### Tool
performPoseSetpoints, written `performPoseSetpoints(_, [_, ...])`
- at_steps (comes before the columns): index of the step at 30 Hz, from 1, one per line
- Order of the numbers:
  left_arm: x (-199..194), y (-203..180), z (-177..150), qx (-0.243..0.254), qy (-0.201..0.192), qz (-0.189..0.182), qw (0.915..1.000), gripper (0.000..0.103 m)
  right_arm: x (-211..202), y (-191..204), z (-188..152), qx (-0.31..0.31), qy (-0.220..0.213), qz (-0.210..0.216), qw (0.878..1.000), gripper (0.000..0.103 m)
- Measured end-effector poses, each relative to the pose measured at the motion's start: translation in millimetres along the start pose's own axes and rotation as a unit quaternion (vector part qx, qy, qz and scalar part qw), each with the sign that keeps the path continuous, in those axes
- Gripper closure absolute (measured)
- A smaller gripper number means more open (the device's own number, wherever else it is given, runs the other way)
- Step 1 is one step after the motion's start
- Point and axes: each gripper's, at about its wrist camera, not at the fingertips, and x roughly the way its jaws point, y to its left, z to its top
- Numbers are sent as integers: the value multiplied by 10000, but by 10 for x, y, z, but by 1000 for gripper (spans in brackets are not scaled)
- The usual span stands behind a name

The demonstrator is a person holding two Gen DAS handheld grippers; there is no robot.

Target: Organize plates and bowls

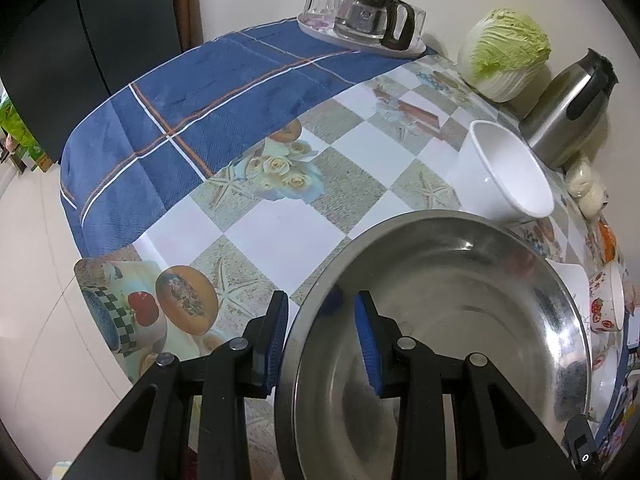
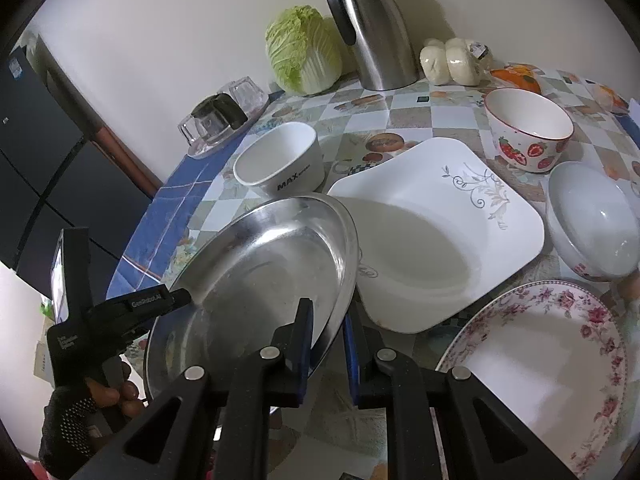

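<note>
A round steel plate (image 1: pixel 460 300) fills the lower right of the left wrist view and shows in the right wrist view (image 2: pixel 260 264), tilted above the table. My left gripper (image 1: pixel 320 320) straddles its left rim, one pad on each side. My right gripper (image 2: pixel 326 332) is shut on its right rim. A white bowl (image 2: pixel 280 160) stands behind it and shows in the left wrist view (image 1: pixel 508 172). A white square plate (image 2: pixel 436 232), a strawberry bowl (image 2: pixel 528 132), a white glass bowl (image 2: pixel 592 220) and a floral plate (image 2: pixel 536 356) lie to the right.
A cabbage (image 2: pixel 304 56), a steel jug (image 2: pixel 372 28), buns (image 2: pixel 448 60) and a tray with a glass pot and cups (image 2: pixel 224 120) stand at the back by the wall. A blue cloth (image 1: pixel 200 112) covers the table's left part, near its edge.
</note>
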Motion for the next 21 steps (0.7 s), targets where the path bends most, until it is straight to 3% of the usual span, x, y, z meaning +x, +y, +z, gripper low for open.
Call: performPoseSetpoints(21, [-369,-580,-141,432,-451,-458,9970,67,-355,-485,41,259,-327,-55,9991,85])
